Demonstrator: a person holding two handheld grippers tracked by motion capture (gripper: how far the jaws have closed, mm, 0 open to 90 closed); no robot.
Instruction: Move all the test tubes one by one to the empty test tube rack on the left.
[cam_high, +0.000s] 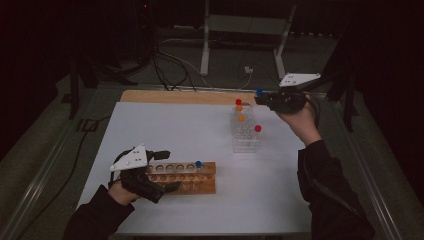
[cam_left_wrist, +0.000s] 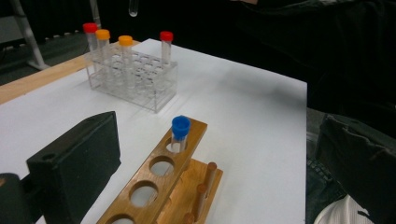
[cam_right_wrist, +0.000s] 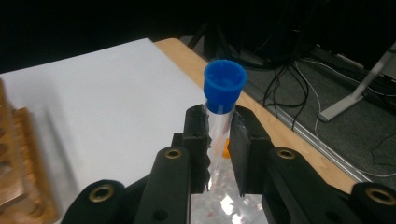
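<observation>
A wooden rack lies at the table's front left, and one blue-capped tube stands in its right end. My left gripper is open, its jaws straddling the rack's left end; one black finger sits just clear of the wood. A clear plastic rack at the back right holds two red-capped and two orange-capped tubes. Above its far end, my right gripper is shut on another blue-capped tube, held upright and lifted out of the rack.
The white table top has a bare wooden strip along its far edge. Beyond it, cables and a metal stand's legs lie on the floor. A dark sleeve is by the table's right side.
</observation>
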